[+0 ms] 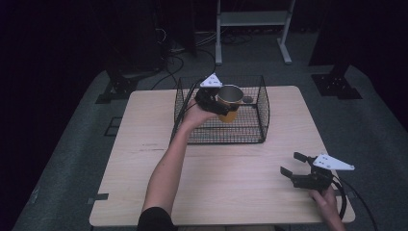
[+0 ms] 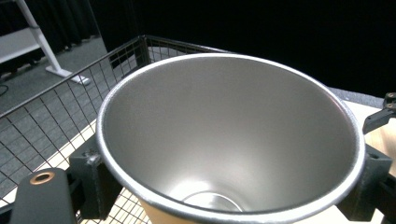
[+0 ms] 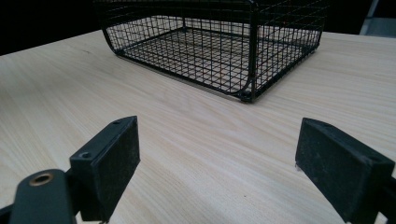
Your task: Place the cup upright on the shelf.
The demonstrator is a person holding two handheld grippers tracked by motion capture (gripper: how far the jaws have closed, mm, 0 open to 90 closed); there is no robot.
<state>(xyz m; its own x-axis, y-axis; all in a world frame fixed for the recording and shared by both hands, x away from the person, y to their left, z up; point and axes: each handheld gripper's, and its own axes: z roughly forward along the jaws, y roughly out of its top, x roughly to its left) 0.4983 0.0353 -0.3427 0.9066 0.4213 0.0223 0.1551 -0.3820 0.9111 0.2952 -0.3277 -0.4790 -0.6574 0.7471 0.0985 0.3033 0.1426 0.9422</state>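
The high view is looking forward and down from above the table's [image 1: 226, 183] near edge, taking in the whole top. The left gripper view is sitting right over the cup [image 2: 233, 140], peering into it. The right gripper view is skimming low across the wood — facing the wire basket [image 3: 219, 51], which all three views are sharing.

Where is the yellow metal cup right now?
In the high view the yellow metal cup sits upright, gripped in the left tongs, held above the black wire basket at the far middle of the wooden table.
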